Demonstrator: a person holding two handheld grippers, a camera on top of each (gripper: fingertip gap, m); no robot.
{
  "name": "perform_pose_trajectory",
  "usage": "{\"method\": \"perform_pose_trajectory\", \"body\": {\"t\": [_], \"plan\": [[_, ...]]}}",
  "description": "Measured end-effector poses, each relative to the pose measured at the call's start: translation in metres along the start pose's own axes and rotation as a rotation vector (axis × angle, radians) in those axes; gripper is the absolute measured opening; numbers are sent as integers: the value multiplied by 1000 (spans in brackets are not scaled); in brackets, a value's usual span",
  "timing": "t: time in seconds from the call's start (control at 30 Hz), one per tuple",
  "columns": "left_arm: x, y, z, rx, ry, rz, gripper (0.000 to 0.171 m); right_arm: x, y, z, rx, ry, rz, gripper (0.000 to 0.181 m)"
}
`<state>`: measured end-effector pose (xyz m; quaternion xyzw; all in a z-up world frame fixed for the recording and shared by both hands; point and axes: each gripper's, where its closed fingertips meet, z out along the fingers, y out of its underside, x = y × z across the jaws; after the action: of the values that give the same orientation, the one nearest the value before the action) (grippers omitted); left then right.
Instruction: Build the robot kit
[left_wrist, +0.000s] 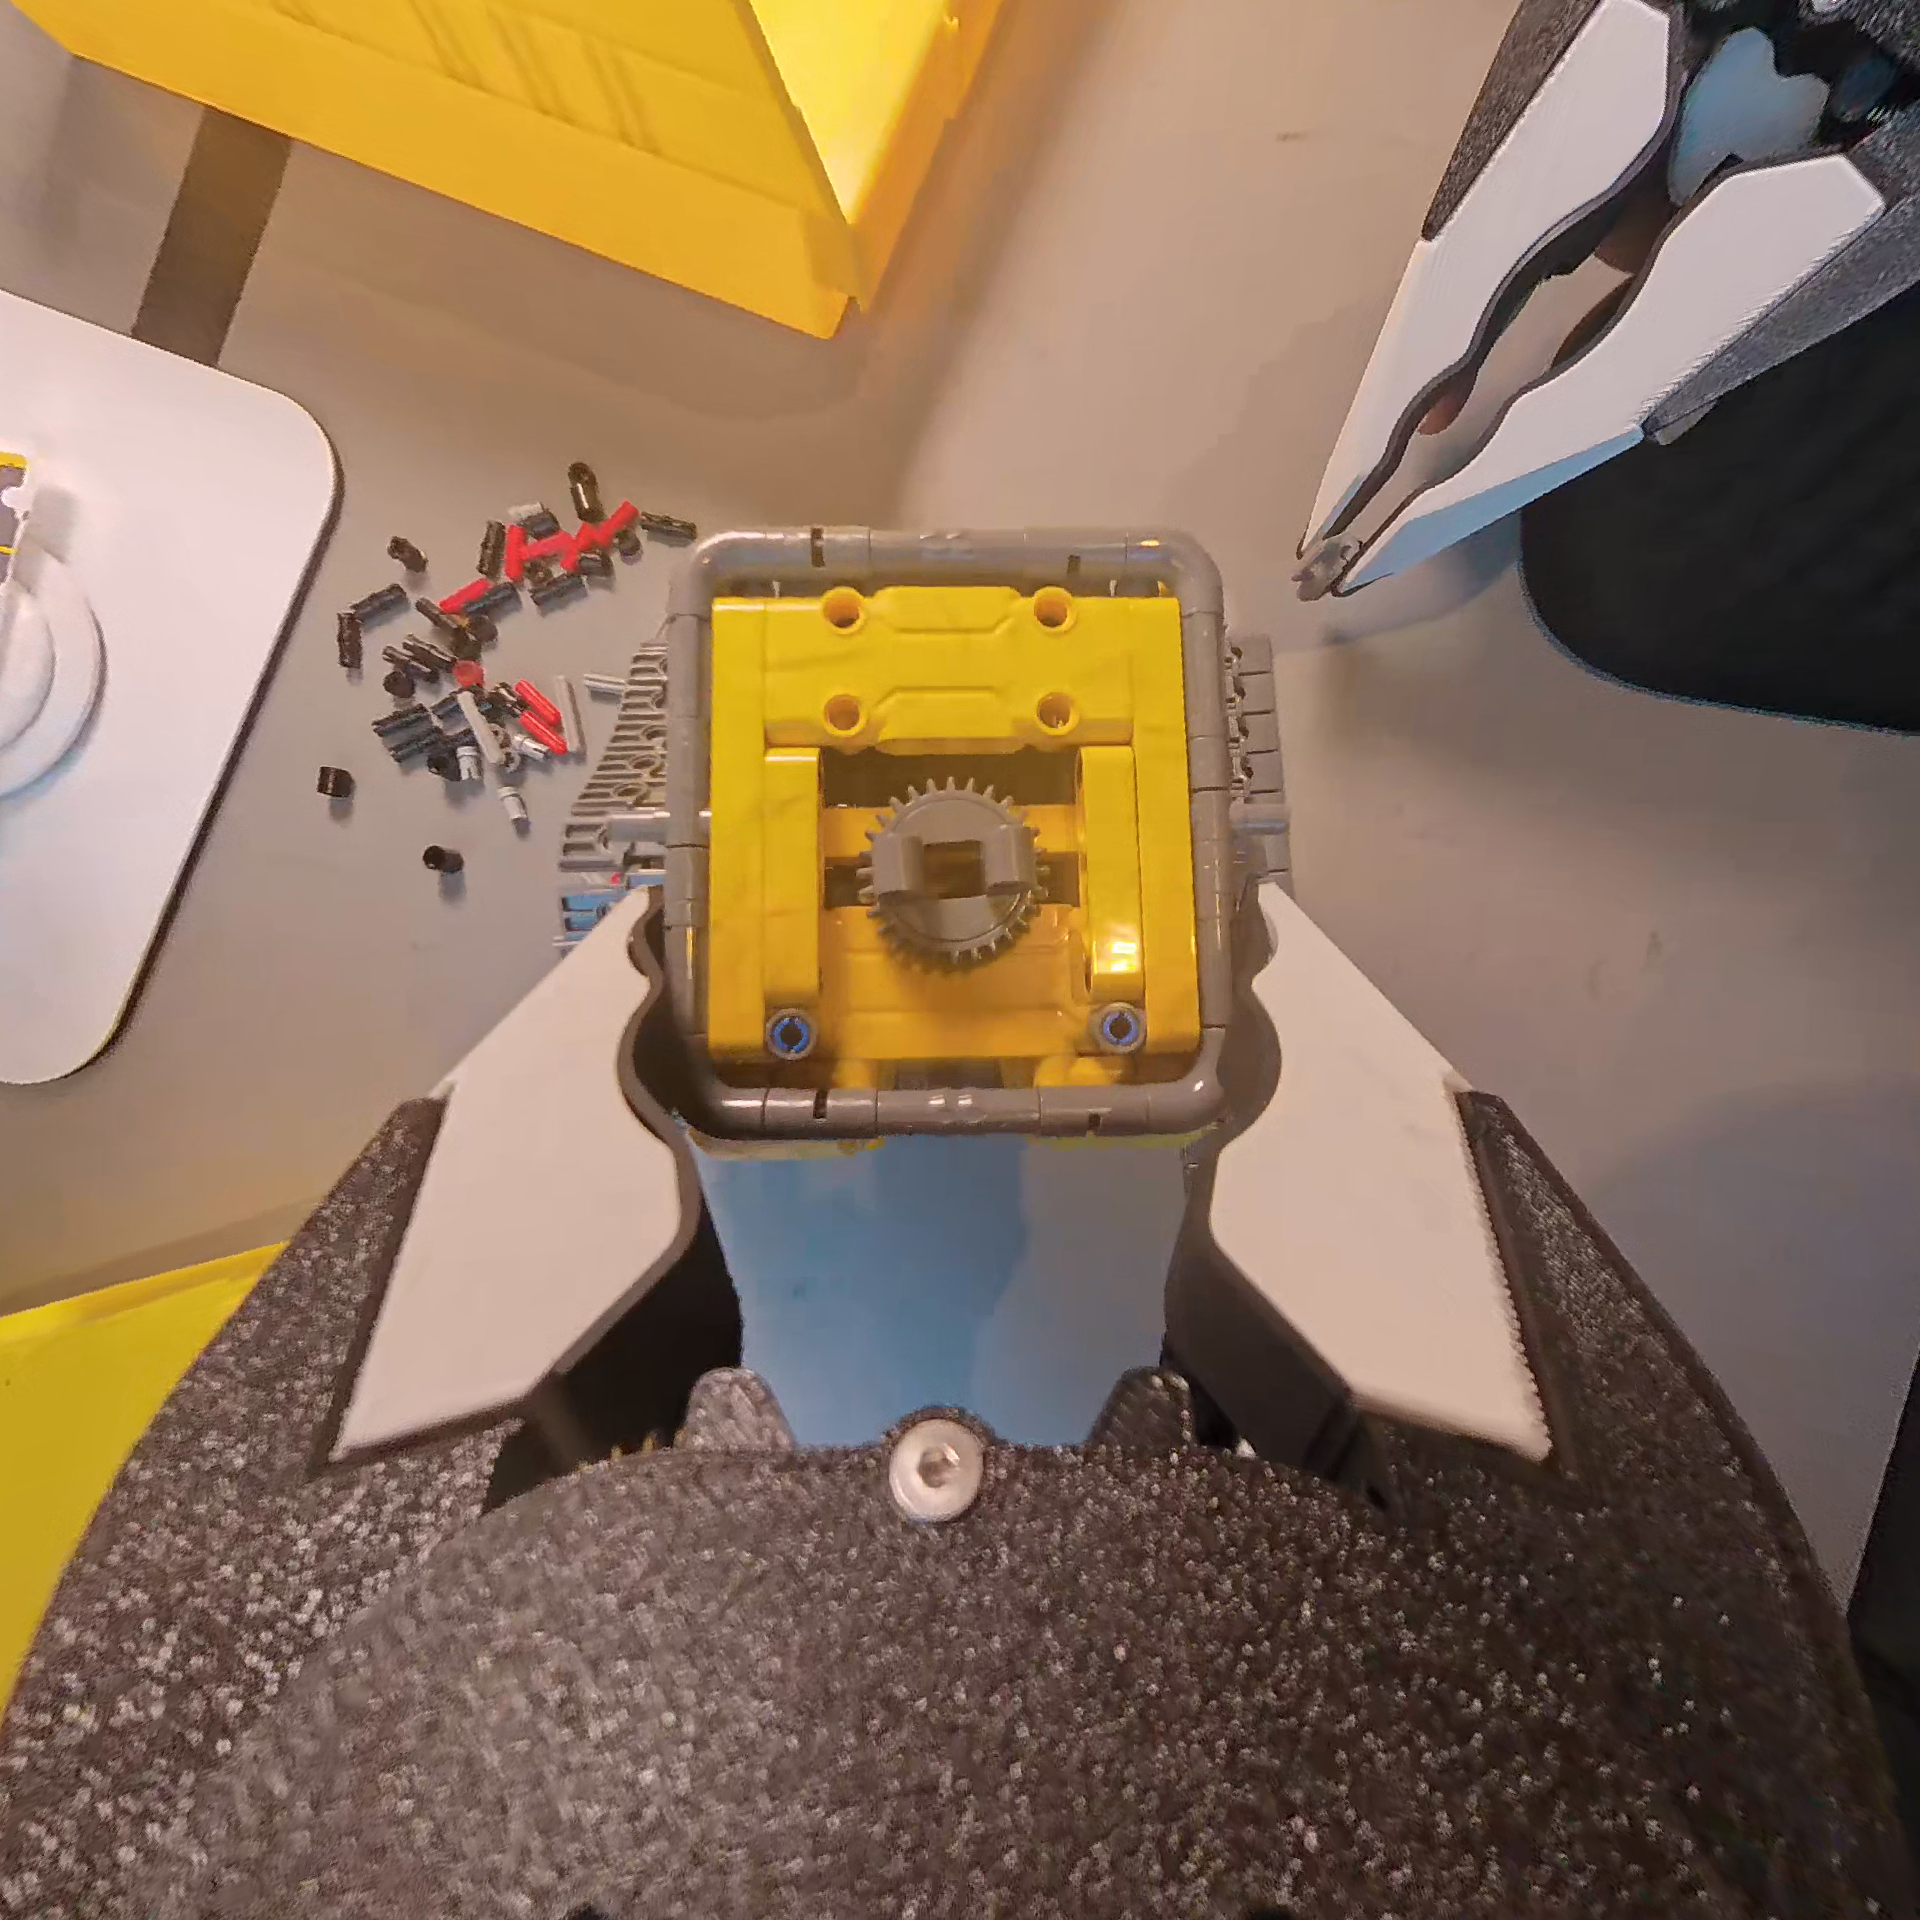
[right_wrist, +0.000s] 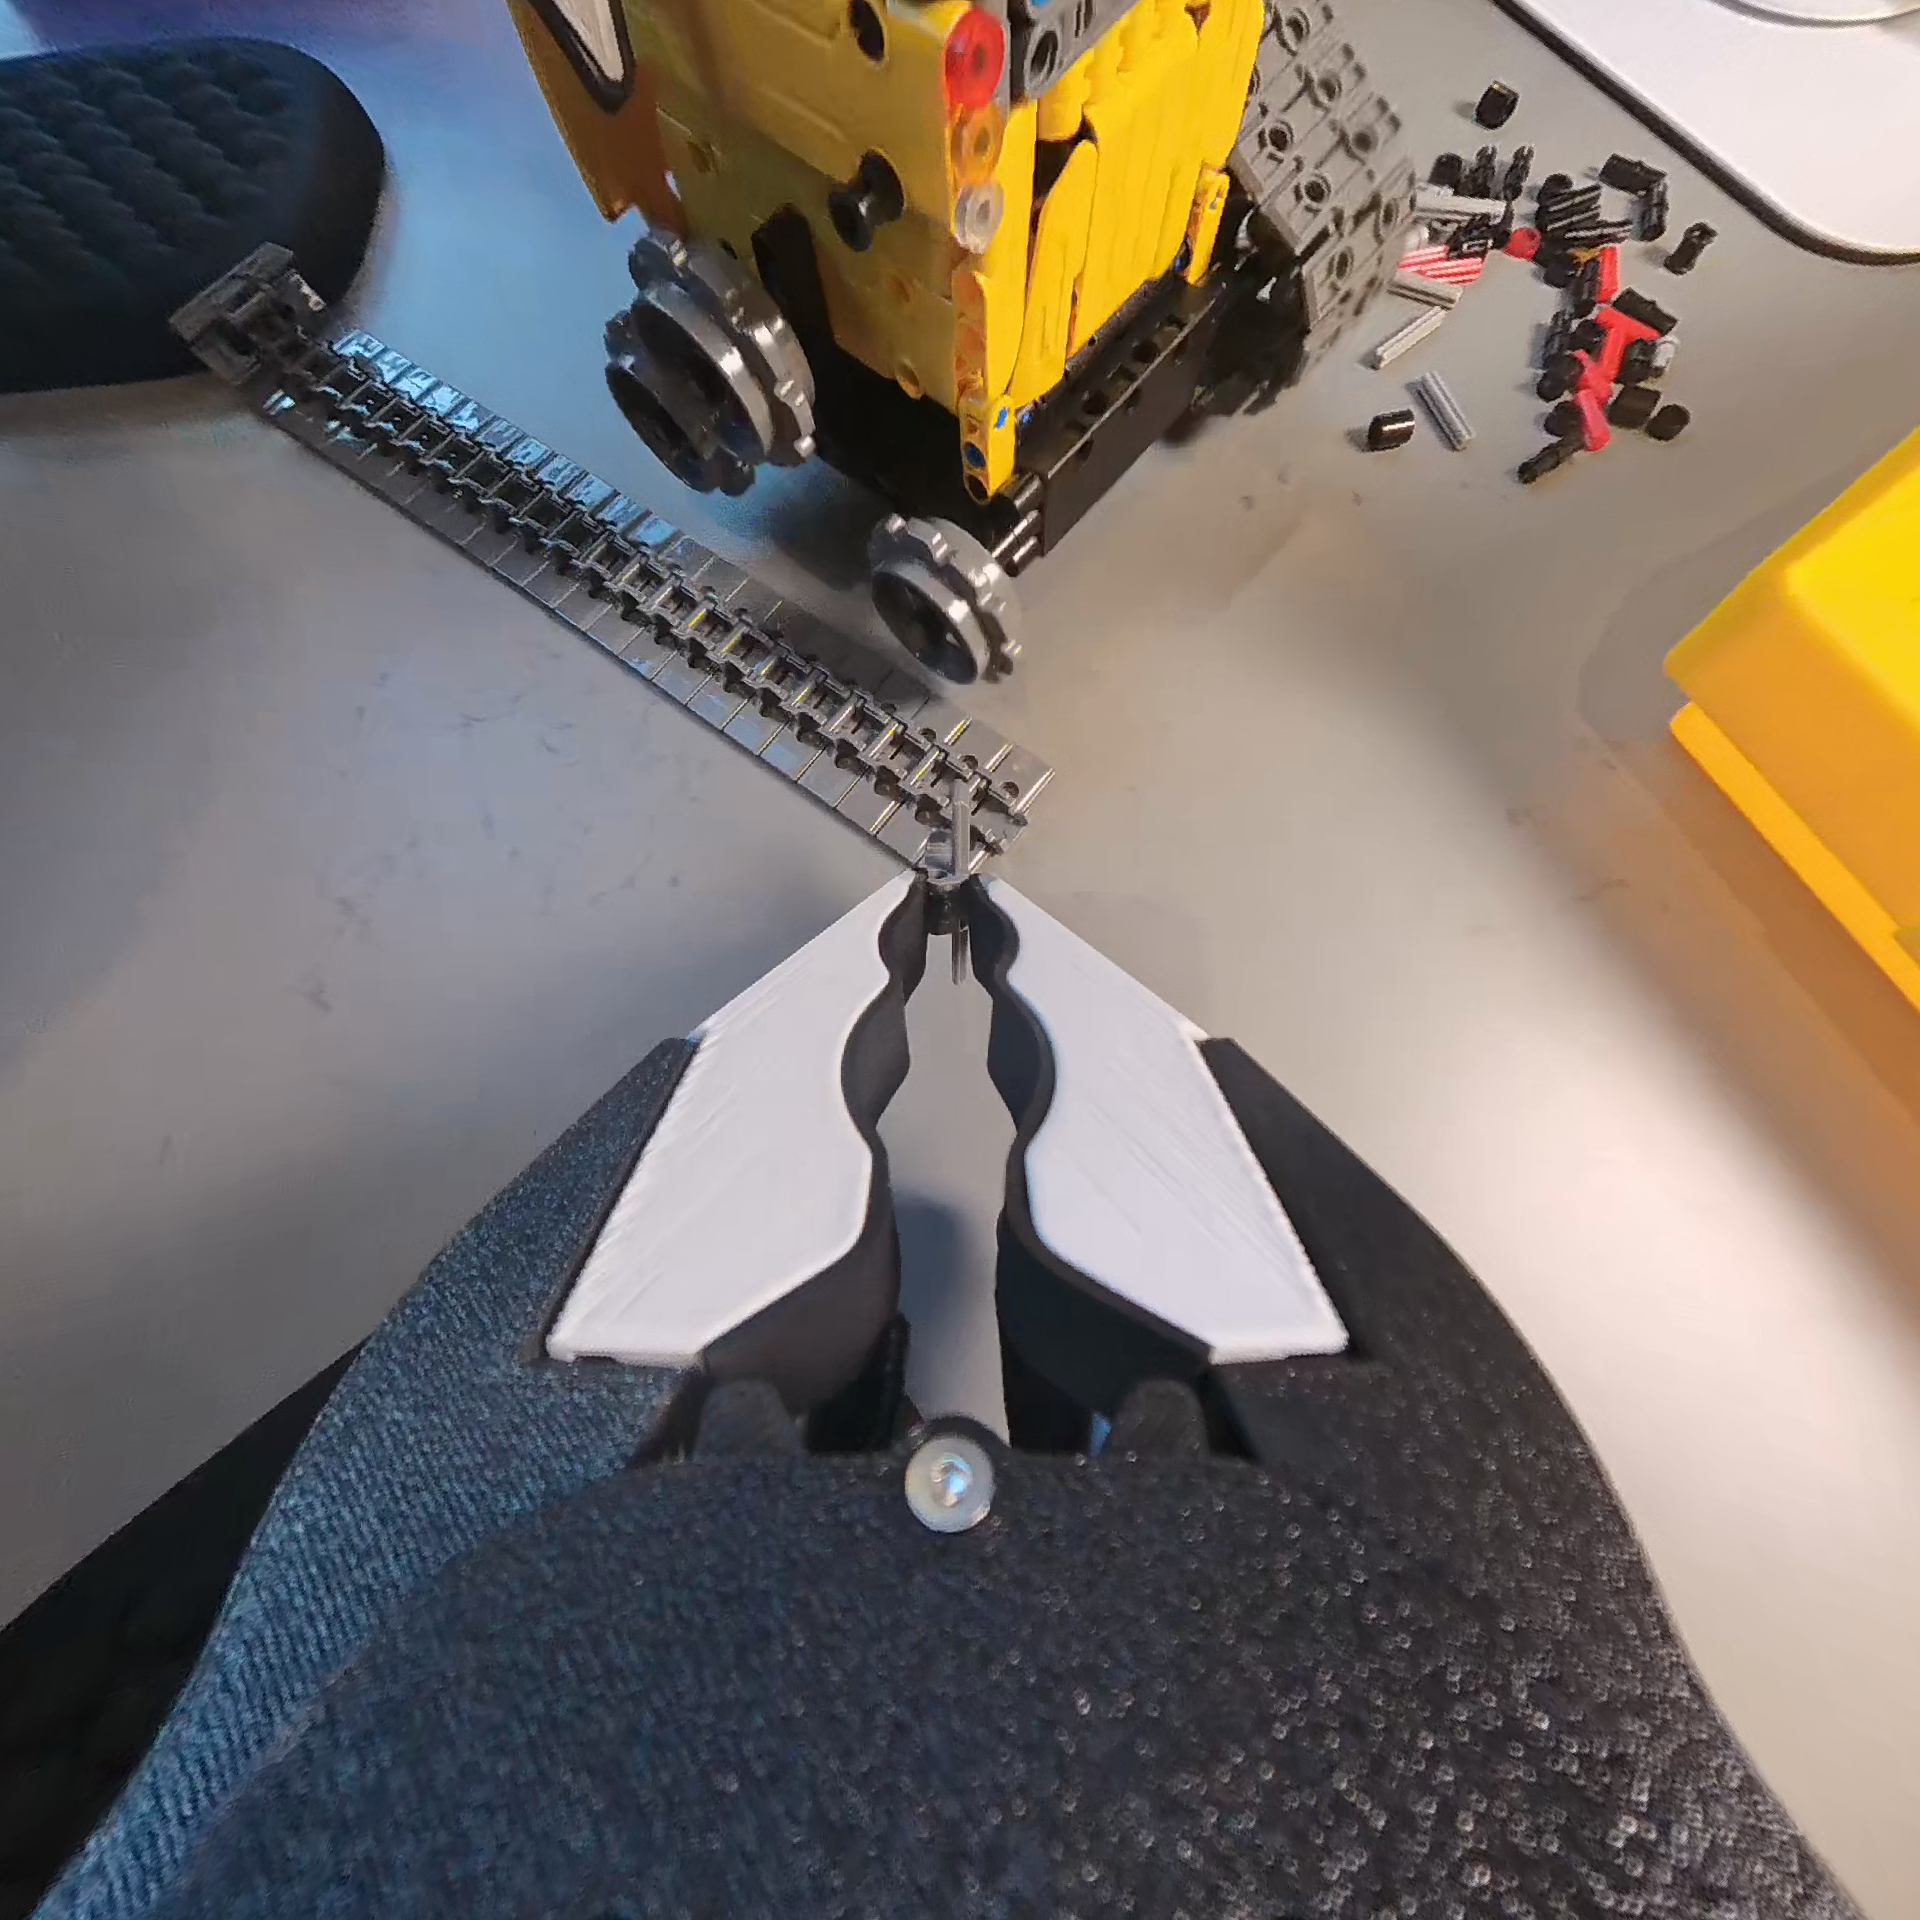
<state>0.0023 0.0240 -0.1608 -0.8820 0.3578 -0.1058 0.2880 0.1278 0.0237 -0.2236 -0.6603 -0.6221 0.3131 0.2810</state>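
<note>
A yellow brick-built model with a grey frame and a grey gear on top stands on the grey table. My left gripper is shut on it from above, with a finger pressed against each side of the frame. In the right wrist view the model shows its grey sprocket wheels. A long grey track strip lies flat on the table in front of it. My right gripper is shut on a small grey pin at the near end of the strip. It also shows in the left wrist view, to the right of the model.
A pile of small black, red and grey pieces lies left of the model, also in the right wrist view. A yellow box stands behind, another yellow box at the right. A white base and a black cushion lie nearby.
</note>
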Motion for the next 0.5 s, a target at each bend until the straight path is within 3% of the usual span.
{"method": "perform_pose_trajectory", "body": {"t": [0.27,0.5], "plan": [[18,3,-27,53,-10,-45,105,0,-1,0,21,-5,2,7],[28,28,-21,31,-30,-62,105,-2,-2,4,12,-10,-5,7]]}}
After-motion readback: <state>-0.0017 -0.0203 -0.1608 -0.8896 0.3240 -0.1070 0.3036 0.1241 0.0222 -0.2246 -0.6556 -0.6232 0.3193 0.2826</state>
